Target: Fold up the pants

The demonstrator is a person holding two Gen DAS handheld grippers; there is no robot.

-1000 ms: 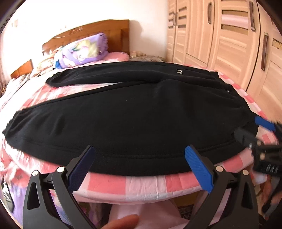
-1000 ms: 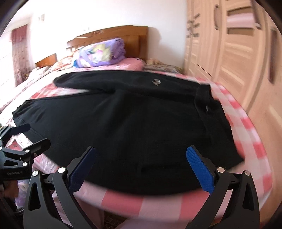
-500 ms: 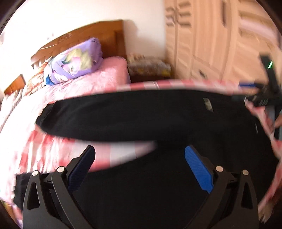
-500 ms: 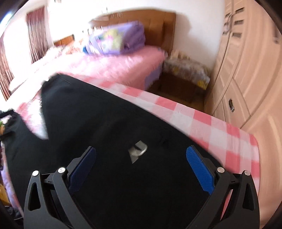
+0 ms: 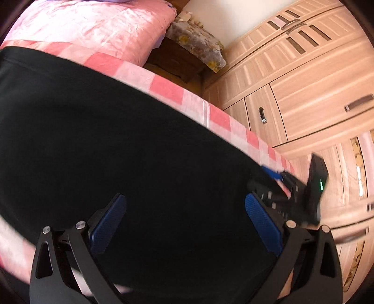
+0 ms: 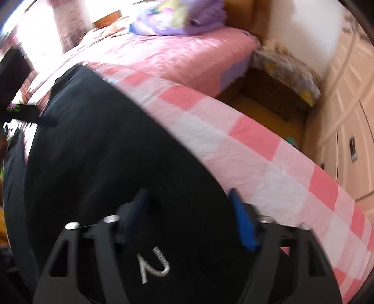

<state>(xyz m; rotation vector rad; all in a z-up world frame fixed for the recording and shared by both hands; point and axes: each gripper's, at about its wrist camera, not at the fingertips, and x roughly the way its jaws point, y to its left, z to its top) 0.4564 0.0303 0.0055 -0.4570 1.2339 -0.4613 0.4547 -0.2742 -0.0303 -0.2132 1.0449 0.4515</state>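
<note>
Black pants [image 5: 116, 145] lie spread on a pink-and-white checked sheet [image 5: 163, 88]. My left gripper [image 5: 184, 222] is wide open, low over the black cloth, nothing between its blue pads. My right gripper [image 6: 189, 217] hovers over the far edge of the pants [image 6: 105, 163], near a white embroidered logo [image 6: 153, 265]; its jaws stand partly closed with cloth between them, not clamped. The right gripper [image 5: 292, 184] also shows in the left wrist view at the pants' right edge.
The checked sheet [image 6: 233, 145] runs along the far side. Beyond it are a pink bed [image 6: 163, 51] with a purple pillow [image 6: 177, 21], a dark nightstand with a floral cover [image 5: 194, 44], and wooden wardrobes [image 5: 303, 81] on the right.
Both grippers moved forward across the pants toward the far edge and dropped lower. The right gripper's jaws have narrowed from wide open. The left stays wide open.
</note>
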